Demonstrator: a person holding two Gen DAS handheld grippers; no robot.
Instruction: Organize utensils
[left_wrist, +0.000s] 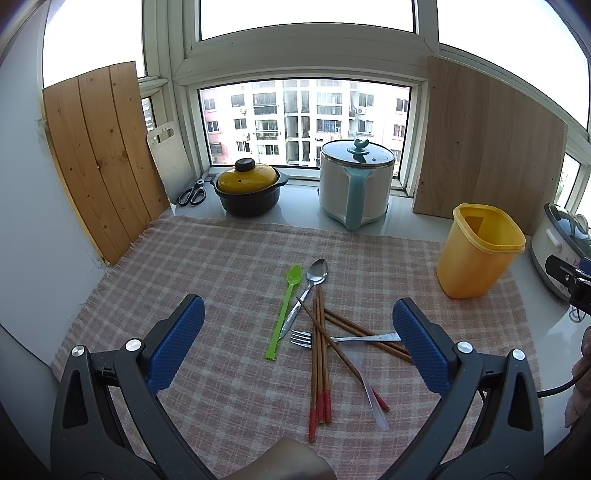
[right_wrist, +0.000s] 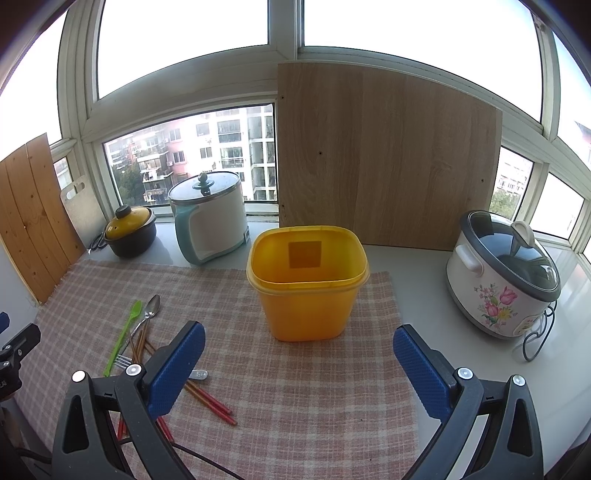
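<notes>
Loosely heaped utensils (left_wrist: 321, 332) on cloth (left_wrist: 221, 266).

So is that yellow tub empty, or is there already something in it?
Empty. The right wrist view looks down into the upright yellow tub and shows only bare walls; the spoons, fork and chopsticks all lie on the cloth.
</notes>
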